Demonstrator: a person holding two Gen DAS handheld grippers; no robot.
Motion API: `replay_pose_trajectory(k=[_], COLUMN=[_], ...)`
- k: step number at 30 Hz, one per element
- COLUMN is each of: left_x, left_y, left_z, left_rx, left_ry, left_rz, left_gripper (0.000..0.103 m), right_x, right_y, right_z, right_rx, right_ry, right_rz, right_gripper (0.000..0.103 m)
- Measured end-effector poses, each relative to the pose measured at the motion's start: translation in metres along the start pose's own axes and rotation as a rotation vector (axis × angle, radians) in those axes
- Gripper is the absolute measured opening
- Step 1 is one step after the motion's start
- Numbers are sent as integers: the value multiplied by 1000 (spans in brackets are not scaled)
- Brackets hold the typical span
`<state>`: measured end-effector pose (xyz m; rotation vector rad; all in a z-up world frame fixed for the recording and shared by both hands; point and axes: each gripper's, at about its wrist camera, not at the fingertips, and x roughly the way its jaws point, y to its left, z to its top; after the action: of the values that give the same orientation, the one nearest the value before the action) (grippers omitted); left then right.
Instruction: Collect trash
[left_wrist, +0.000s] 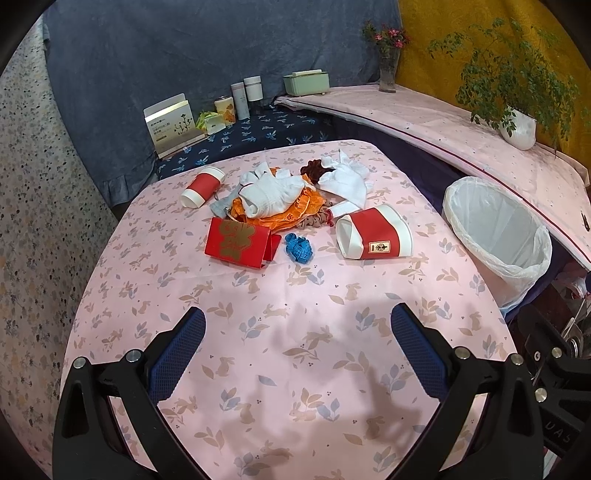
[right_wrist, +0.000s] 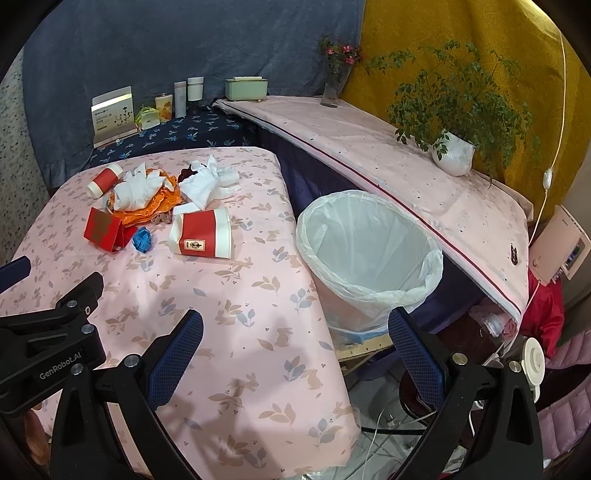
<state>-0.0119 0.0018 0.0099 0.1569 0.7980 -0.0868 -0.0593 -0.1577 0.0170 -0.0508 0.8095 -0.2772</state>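
Observation:
Trash lies in a heap at the far side of the pink rabbit-print table (left_wrist: 288, 354): a crushed red-and-white paper cup (left_wrist: 375, 232) (right_wrist: 202, 236), a smaller red cup (left_wrist: 202, 186) (right_wrist: 104, 180), a red envelope box (left_wrist: 240, 242) (right_wrist: 103, 229), a crumpled blue scrap (left_wrist: 298, 249) (right_wrist: 142, 239), white tissues (left_wrist: 273, 194) (right_wrist: 210, 181) and an orange wrapper (left_wrist: 295, 212) (right_wrist: 155, 206). A white-lined bin (left_wrist: 495, 240) (right_wrist: 369, 254) stands right of the table. My left gripper (left_wrist: 297, 343) hovers open over the near table. My right gripper (right_wrist: 295, 347) is open above the table's right edge, near the bin.
A dark blue shelf at the back holds a card box (left_wrist: 171, 123), tins and bottles (left_wrist: 243, 98). A pink-covered ledge (left_wrist: 461, 140) on the right carries a green box (left_wrist: 306, 83), a flower vase (left_wrist: 389, 72) and a potted plant (left_wrist: 517, 127). Cables and clutter lie on the floor (right_wrist: 388, 424).

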Motion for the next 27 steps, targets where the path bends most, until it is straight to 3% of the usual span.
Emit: replay_pose_trajectory(k=[27], left_x=[3], left_y=[3], left_z=[-4], left_rx=[-17], left_ry=[4], left_rz=[-24], left_gripper=[96], right_x=[-1], right_y=[2], right_z=[1], right_rx=[-1], right_ry=[-7], right_rz=[4], right_gripper=[96])
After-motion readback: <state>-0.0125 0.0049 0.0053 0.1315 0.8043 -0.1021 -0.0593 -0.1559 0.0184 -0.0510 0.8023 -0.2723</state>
